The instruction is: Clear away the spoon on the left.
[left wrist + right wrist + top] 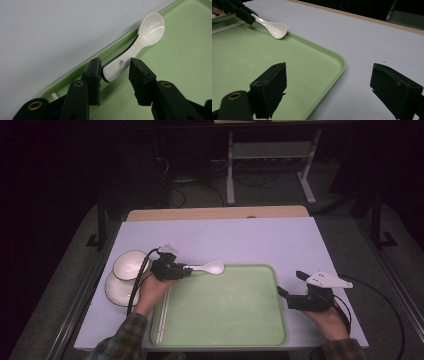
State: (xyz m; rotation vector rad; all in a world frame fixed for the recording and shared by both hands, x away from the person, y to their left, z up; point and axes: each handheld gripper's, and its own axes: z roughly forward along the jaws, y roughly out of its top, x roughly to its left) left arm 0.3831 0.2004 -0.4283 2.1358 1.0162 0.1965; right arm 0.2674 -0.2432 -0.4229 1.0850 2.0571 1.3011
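Spoon (140,45) now lies on the far rim of the green tray (230,305), left gripper (115,71) jaws part-open astride its handle with no squeeze, right gripper (332,87) wide open and empty; chopsticks (164,315) already in, bowls (127,270) left outside.

White ceramic soup spoon (140,43), glossy, small hole through the handle. It lay bowl-up across the far edge of the green tray (240,320), near its far-left corner. Bowl sat just inside the rim, handle end was over the tray floor, propped by the rim. Handle ran along that edge, toward the left side.
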